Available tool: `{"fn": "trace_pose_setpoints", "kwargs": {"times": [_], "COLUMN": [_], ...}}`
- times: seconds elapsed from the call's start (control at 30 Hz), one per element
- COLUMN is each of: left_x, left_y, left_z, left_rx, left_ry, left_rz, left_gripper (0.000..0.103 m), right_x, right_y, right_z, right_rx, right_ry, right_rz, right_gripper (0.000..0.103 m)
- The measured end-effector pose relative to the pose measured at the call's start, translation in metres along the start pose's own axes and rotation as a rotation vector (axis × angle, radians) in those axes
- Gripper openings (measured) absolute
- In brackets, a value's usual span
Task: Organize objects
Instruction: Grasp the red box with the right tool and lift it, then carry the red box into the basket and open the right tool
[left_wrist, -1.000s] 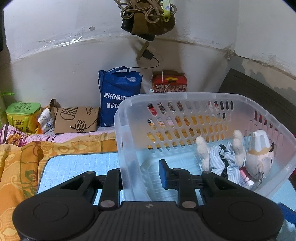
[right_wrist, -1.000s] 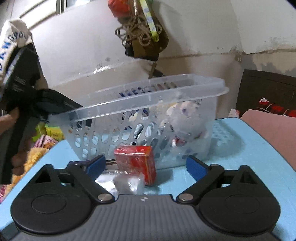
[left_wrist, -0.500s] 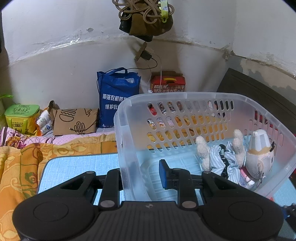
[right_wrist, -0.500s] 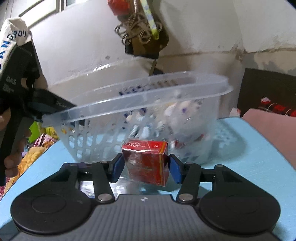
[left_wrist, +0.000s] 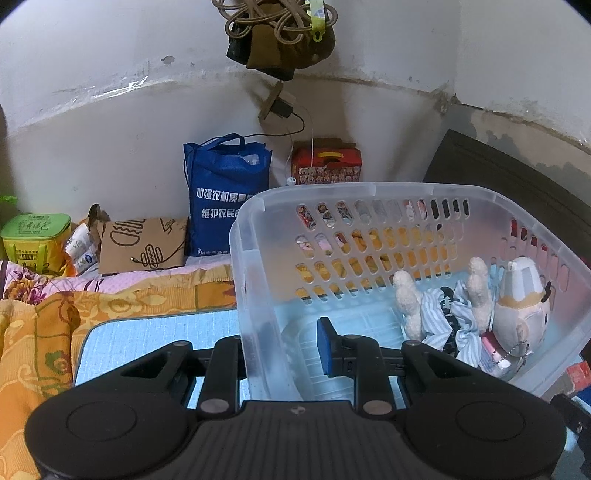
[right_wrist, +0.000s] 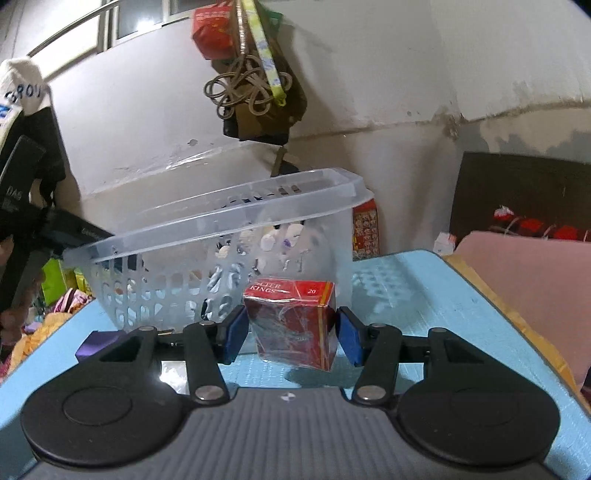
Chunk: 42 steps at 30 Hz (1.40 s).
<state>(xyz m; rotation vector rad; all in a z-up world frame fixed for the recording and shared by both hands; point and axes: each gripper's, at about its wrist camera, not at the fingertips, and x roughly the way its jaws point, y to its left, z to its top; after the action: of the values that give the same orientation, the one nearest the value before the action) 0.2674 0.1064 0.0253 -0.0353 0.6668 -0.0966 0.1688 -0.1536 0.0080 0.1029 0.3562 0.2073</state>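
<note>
A: Where's the red pack (right_wrist: 295, 325)?
B: Clamped by the right gripper (right_wrist: 291, 334), basket (right_wrist: 221, 218) at 12 o'clock.
A: Handling?
B: Light, slick film; sides are pinched. Basket wall's clamped by the left gripper (left_wrist: 284, 350).

The left wrist view sits just behind the left gripper (left_wrist: 280, 349) and looks slightly down into the basket (left_wrist: 369, 192) from very near, facing the wall and a blue bag (left_wrist: 225, 199) behind. The right wrist view sits low behind the right gripper (right_wrist: 291, 338), almost level with the blue mat (right_wrist: 424, 306), and faces the basket (right_wrist: 221, 218) from its outer side, a little farther. Both views share the basket, the mat (left_wrist: 155, 336) and the bundle (left_wrist: 280, 33) hanging on the wall (right_wrist: 255, 92). The left gripper also shows at the left edge of the right view.
</note>
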Motion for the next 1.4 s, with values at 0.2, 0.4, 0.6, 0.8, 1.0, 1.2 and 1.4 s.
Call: {"fn": "trace_pose_setpoints", "kwargs": {"times": [0.2,0.4,0.6,0.8,1.0,1.2,1.4], "left_x": [-0.0005,-0.0024,-0.0028,-0.0028,-0.0027,-0.0025,-0.0025], "left_y": [-0.0005,-0.0027,-0.0032,-0.0038,-0.0031,-0.0040,-0.0028], "left_z": [0.0012,0.0016,0.0031,0.0038,0.0041,0.0048,0.0055], "left_rx": [-0.024,-0.034,-0.046,-0.046,-0.049,-0.048,-0.053], "left_ry": [0.004,0.009,0.016,0.023,0.024,0.022,0.021], "left_rz": [0.001,0.009,0.018,0.031,0.034,0.036,0.031], "left_gripper": [0.028,0.028,0.028,0.028,0.028,0.028,0.028], "right_x": [0.0013,0.0014,0.0016,0.0012,0.0022,0.0021,0.0025], "right_y": [-0.0036,-0.0040,-0.0056,-0.0040,-0.0034,-0.0019,-0.0008], "right_z": [0.0006,-0.0012,-0.0019,-0.0029,-0.0035,-0.0040,-0.0044], "right_rx": [0.017,0.017,0.018,0.006,0.011,0.007,0.001], "right_ry": [-0.001,0.003,0.003,0.001,0.008,0.010,0.012], "right_rz": [0.005,0.004,0.012,0.011,0.013,0.010,0.006], "right_gripper": [0.056,0.056,0.056,0.056,0.056,0.056,0.056]}}
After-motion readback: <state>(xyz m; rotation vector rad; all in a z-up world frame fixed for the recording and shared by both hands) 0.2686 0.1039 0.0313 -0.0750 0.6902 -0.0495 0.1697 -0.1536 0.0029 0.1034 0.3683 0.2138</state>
